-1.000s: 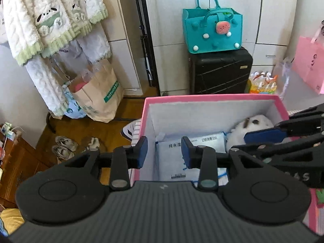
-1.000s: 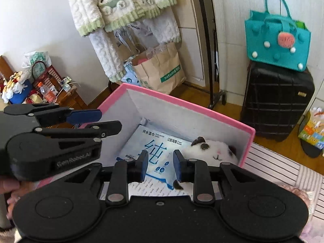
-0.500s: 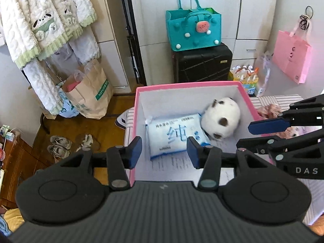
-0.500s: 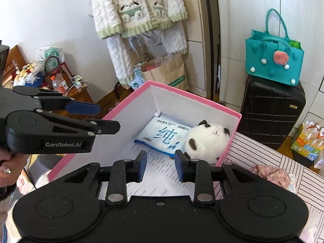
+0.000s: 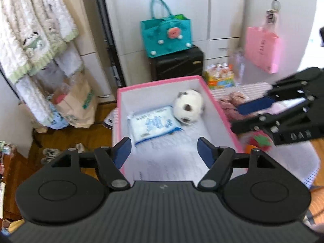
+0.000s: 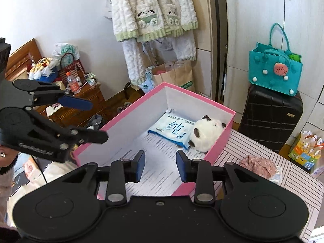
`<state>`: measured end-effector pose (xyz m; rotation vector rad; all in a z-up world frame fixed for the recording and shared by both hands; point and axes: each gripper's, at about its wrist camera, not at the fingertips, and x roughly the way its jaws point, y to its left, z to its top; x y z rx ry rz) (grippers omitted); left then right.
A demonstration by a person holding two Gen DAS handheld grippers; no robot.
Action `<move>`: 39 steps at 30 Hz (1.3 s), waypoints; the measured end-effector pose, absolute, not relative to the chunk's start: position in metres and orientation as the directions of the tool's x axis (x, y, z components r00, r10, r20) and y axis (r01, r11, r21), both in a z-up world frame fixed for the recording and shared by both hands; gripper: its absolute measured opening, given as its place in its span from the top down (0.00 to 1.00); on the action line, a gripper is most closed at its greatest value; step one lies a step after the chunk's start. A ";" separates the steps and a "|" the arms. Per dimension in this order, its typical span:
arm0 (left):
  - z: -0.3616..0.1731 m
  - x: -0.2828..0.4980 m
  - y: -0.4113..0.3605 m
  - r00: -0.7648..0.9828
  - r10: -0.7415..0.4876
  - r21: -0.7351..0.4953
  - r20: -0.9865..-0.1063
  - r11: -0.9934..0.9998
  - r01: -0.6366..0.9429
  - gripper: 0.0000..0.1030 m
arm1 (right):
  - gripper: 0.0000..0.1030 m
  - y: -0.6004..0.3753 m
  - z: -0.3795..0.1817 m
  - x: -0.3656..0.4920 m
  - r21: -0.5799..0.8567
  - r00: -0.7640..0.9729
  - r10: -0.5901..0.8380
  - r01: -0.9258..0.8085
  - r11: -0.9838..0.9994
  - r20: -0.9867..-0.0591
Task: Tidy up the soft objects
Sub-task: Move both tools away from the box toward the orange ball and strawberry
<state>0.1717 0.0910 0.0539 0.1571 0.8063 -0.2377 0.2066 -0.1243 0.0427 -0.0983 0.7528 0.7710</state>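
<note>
A pink box (image 5: pixel 220 111) (image 6: pixel 220 139) with a white inside stands on a striped table. In it lie a white-and-black plush ball (image 5: pixel 189 106) (image 6: pixel 206 134) and a blue-white pack of wipes (image 5: pixel 152 124) (image 6: pixel 172 128). A pink crumpled soft thing (image 5: pixel 232 103) (image 6: pixel 258 163) and a red strawberry plush (image 5: pixel 260 140) lie on the table right of the box. My left gripper (image 5: pixel 164 148) (image 6: pixel 89 121) is open and empty above the box's near end. My right gripper (image 6: pixel 160 163) (image 5: pixel 243 117) is open and empty over the box's right side.
Behind the box stand a black suitcase (image 6: pixel 271 119) with a teal felt bag (image 6: pixel 275 68) on it, a brown paper bag (image 5: pixel 79 105) and hanging fleece clothes (image 6: pixel 154 16). A pink bag (image 5: pixel 261 48) hangs at the right. A wooden cabinet (image 6: pixel 85 99) stands left.
Both grippers have pulled back and up from the box, so all of it now shows. Both have opened wider, the left one most. The plush and wipes stay in the box.
</note>
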 end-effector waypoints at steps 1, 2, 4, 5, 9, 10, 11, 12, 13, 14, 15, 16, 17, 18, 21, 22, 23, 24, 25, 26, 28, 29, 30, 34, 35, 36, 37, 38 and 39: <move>0.056 0.165 0.091 0.669 -0.160 0.047 -0.726 0.959 0.281 0.29 | 0.61 -0.126 0.045 0.203 0.182 0.471 0.601 -0.670 0.720 -0.646; 0.058 0.158 0.089 0.672 -0.163 0.053 -0.722 0.956 0.289 0.28 | 0.61 -0.129 0.047 0.198 0.189 0.459 0.614 -0.682 0.707 -0.642; 0.062 0.145 0.087 0.681 -0.163 0.071 -0.714 0.951 0.302 0.26 | 0.60 -0.135 0.050 0.189 0.210 0.432 0.643 -0.703 0.679 -0.633; 0.065 0.139 0.086 0.687 -0.162 0.081 -0.709 0.948 0.307 0.25 | 0.60 -0.138 0.053 0.184 0.214 0.430 0.649 -0.706 0.675 -0.628; 0.076 0.115 0.083 0.697 -0.170 0.103 -0.697 0.938 0.331 0.20 | 0.58 -0.149 0.060 0.166 0.230 0.417 0.670 -0.718 0.657 -0.614; 0.079 0.109 0.083 0.695 -0.186 0.099 -0.695 0.932 0.348 0.18 | 0.57 -0.152 0.062 0.161 0.232 0.415 0.674 -0.721 0.653 -0.611; 0.083 0.101 0.081 0.695 -0.200 0.101 -0.690 0.925 0.366 0.16 | 0.55 -0.155 0.064 0.156 0.231 0.415 0.677 -0.723 0.651 -0.608; 0.086 0.094 0.079 0.700 -0.205 0.105 -0.684 0.922 0.373 0.15 | 0.53 -0.158 0.066 0.150 0.224 0.421 0.676 -0.725 0.652 -0.604; 0.088 0.087 0.077 0.706 -0.208 0.110 -0.677 0.920 0.376 0.13 | 0.50 -0.163 0.067 0.143 0.214 0.431 0.674 -0.726 0.654 -0.600; 0.090 0.080 0.075 0.710 -0.213 0.112 -0.672 0.918 0.381 0.11 | 0.49 -0.167 0.068 0.138 0.204 0.440 0.672 -0.726 0.656 -0.595; 0.091 0.074 0.073 0.708 -0.223 0.109 -0.670 0.914 0.390 0.10 | 0.47 -0.170 0.069 0.132 0.197 0.448 0.671 -0.727 0.658 -0.591; 0.092 0.069 0.072 0.706 -0.234 0.101 -0.669 0.912 0.398 0.10 | 0.45 -0.174 0.070 0.127 0.191 0.455 0.671 -0.727 0.660 -0.586; 0.093 0.065 0.069 0.701 -0.245 0.091 -0.669 0.909 0.406 0.10 | 0.44 -0.178 0.071 0.122 0.186 0.464 0.669 -0.725 0.663 -0.581; 0.093 0.060 0.067 0.698 -0.253 0.086 -0.670 0.907 0.412 0.10 | 0.42 -0.182 0.070 0.116 0.182 0.472 0.668 -0.723 0.667 -0.575; 0.091 0.048 0.055 0.694 -0.262 0.096 -0.671 0.897 0.432 0.08 | 0.38 -0.194 0.068 0.100 0.171 0.494 0.662 -0.714 0.679 -0.564; 0.090 0.044 0.051 0.692 -0.265 0.102 -0.672 0.892 0.440 0.08 | 0.37 -0.199 0.067 0.095 0.168 0.500 0.659 -0.711 0.682 -0.562; 0.089 0.041 0.046 0.690 -0.270 0.108 -0.672 0.886 0.452 0.08 | 0.35 -0.203 0.066 0.093 0.164 0.503 0.657 -0.710 0.684 -0.562; 0.088 0.038 0.042 0.687 -0.275 0.112 -0.673 0.880 0.462 0.08 | 0.35 -0.207 0.064 0.088 0.161 0.509 0.652 -0.706 0.689 -0.562; 0.087 0.035 0.039 0.683 -0.284 0.109 -0.673 0.875 0.471 0.08 | 0.35 -0.212 0.061 0.084 0.157 0.515 0.648 -0.702 0.694 -0.561; 0.085 0.034 0.036 0.677 -0.302 0.094 -0.671 0.871 0.482 0.08 | 0.35 -0.217 0.059 0.080 0.154 0.518 0.646 -0.701 0.696 -0.561; 0.080 0.034 0.032 0.656 -0.339 0.050 -0.674 0.865 0.499 0.08 | 0.32 -0.227 0.052 0.074 0.152 0.528 0.639 -0.692 0.705 -0.560; 0.077 0.035 0.029 0.644 -0.355 0.033 -0.677 0.860 0.509 0.08 | 0.32 -0.232 0.048 0.071 0.153 0.533 0.633 -0.685 0.712 -0.561; 0.074 0.036 0.026 0.638 -0.366 0.025 -0.677 0.855 0.517 0.08 | 0.31 -0.237 0.045 0.069 0.155 0.536 0.629 -0.680 0.717 -0.563; 0.060 0.042 0.015 0.614 -0.372 0.009 -0.696 0.851 0.526 0.08 | 0.29 -0.255 0.029 0.063 0.159 0.542 0.607 -0.656 0.738 -0.582; 0.056 0.044 0.013 0.605 -0.373 0.003 -0.704 0.850 0.527 0.08 | 0.28 -0.260 0.025 0.061 0.156 0.544 0.604 -0.654 0.740 -0.583; 0.051 0.047 0.010 0.593 -0.372 -0.004 -0.714 0.849 0.528 0.08 | 0.25 -0.265 0.021 0.059 0.153 0.547 0.599 -0.651 0.744 -0.585; 0.048 0.048 0.007 0.585 -0.370 -0.005 -0.722 0.848 0.531 0.08 | 0.21 -0.269 0.016 0.057 0.148 0.553 0.591 -0.645 0.750 -0.587; 0.044 0.048 0.003 0.582 -0.366 0.003 -0.726 0.845 0.536 0.08 | 0.19 -0.273 0.012 0.055 0.142 0.560 0.585 -0.640 0.755 -0.586; 0.040 0.048 -0.001 0.583 -0.359 0.017 -0.729 0.841 0.540 0.08 | 0.16 -0.277 0.007 0.054 0.138 0.566 0.583 -0.637 0.758 -0.583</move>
